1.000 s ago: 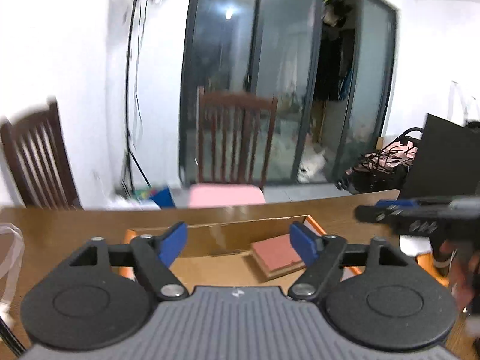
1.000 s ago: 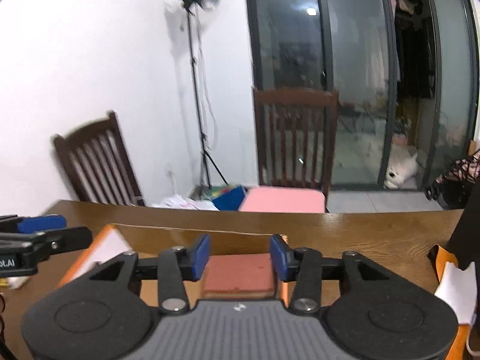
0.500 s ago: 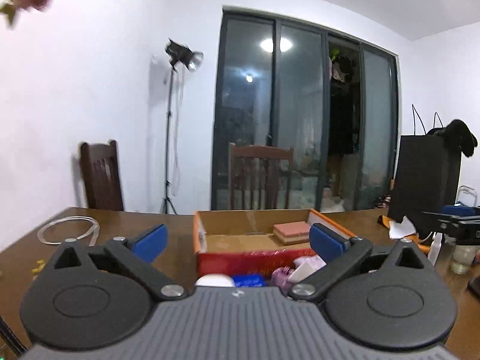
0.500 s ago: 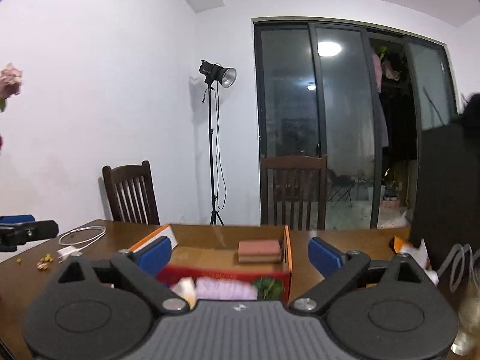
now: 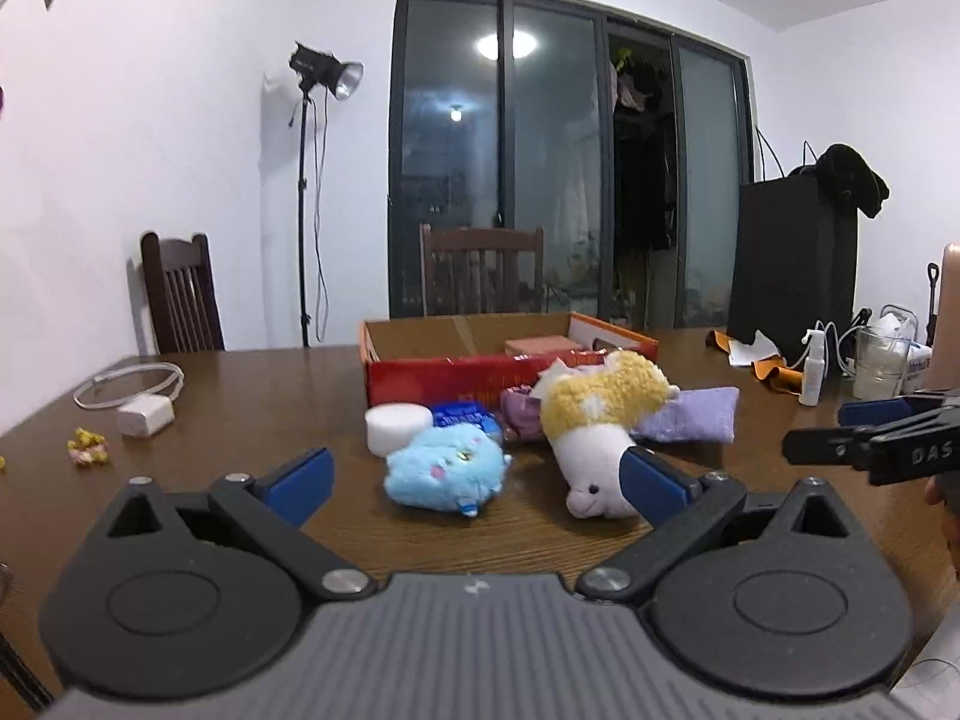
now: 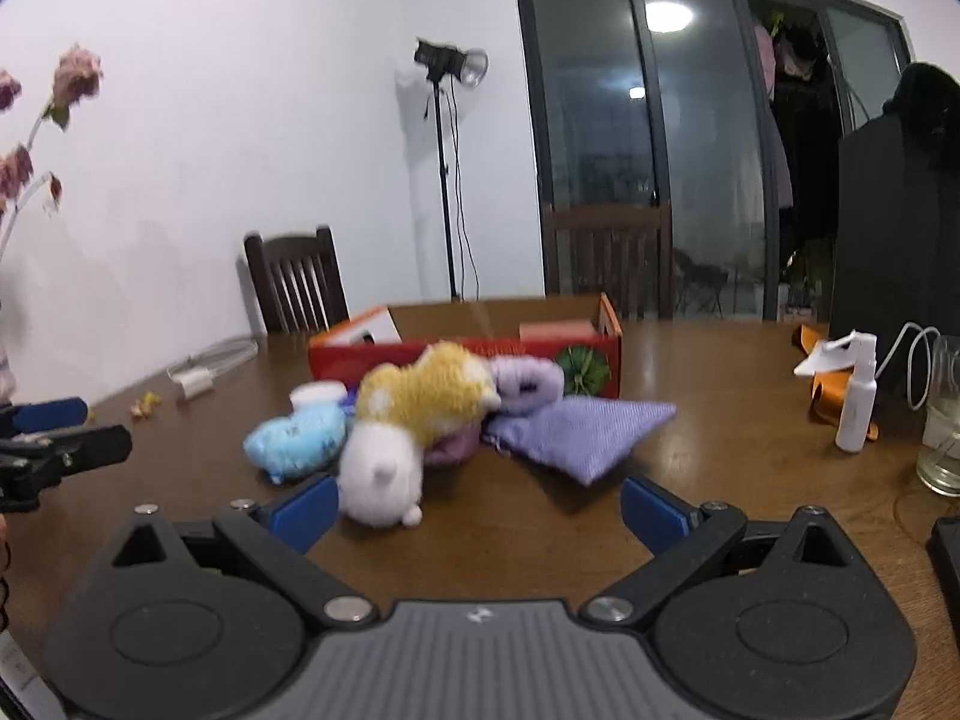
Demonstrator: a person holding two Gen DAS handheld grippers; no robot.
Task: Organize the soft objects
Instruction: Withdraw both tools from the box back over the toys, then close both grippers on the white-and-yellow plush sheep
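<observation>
The yellow-and-white plush (image 5: 591, 420) lies on its side mid-surface, just in front of the red cardboard box (image 5: 474, 373), long axis running from box to camera, white snout end nearest. Beside it lie a fuzzy blue plush (image 5: 447, 471), a white foam disc (image 5: 396, 427) and a flat woven purple pouch (image 6: 579, 429). The left gripper (image 5: 477, 483) is spread wide and empty. The right gripper (image 6: 477, 510) is opening with nothing between its pads; its side reads "DAS".

Black left gripper (image 5: 477, 483), blue-padded jaws, silver screws, ribbed grey body, matching right gripper (image 6: 474, 513)
</observation>
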